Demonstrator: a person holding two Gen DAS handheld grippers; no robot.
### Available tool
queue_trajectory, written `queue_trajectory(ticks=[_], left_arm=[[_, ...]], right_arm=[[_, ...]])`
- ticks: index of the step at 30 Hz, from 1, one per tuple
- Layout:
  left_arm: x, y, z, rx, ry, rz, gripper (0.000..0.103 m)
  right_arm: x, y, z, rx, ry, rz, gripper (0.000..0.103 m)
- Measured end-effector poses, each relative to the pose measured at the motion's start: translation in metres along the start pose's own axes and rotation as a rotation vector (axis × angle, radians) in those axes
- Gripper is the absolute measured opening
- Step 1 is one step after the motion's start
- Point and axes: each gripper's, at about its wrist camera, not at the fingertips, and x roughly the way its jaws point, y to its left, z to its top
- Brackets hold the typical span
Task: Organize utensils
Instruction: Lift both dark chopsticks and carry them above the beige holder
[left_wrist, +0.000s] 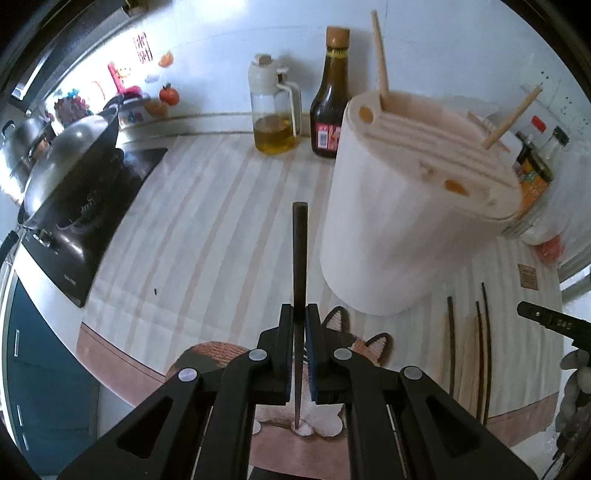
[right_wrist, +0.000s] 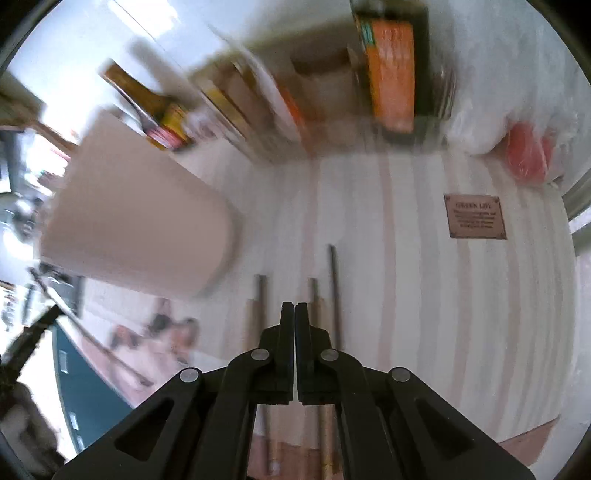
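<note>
Left hand-held gripper (left_wrist: 300, 314) clamps one chopstick (left_wrist: 300, 251); three chopsticks (left_wrist: 480, 332) lie loose.

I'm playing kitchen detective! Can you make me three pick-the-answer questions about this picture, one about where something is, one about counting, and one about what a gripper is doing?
1. Where is the dark sauce bottle?
A. Next to the oil bottle
B. On the stove
C. Inside the holder

2. How many dark chopsticks lie on the striped cloth?
A. One
B. Three
C. Six

3. What is the left gripper doing?
A. Open, empty
B. Shut on a spoon
C. Shut on a dark chopstick

Answers:
1 A: they stand side by side at the wall.
2 B: three lie right of the white utensil holder.
3 C: the stick is pinched between its jaws.
</note>
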Motion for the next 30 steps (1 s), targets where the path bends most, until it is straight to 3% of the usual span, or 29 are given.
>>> queue_trajectory(ticks=[8, 17, 26, 30], left_arm=[[0.012, 0.002, -0.002, -0.019, 0.033, -0.015, 0.003], [0.010, 0.000, 0.000, -0.002, 0.034, -0.024, 0.003], [0.025, -0.004, -0.002, 0.004, 0.060, -0.005, 0.004], [0.028, -0.007, -0.004, 0.015, 0.065, -0.002, 0.004]], right_arm=[[0.055, -0.022, -0.010, 0.085, 0.132, -0.041, 0.001], [0.068, -0.015, -0.013, 0.068, 0.127, -0.049, 0.001], [0.081, 0.016, 0.003, -0.045, 0.177, -0.208, 0.005], [0.079, 0.019, -0.001, -0.059, 0.133, -0.227, 0.004]])
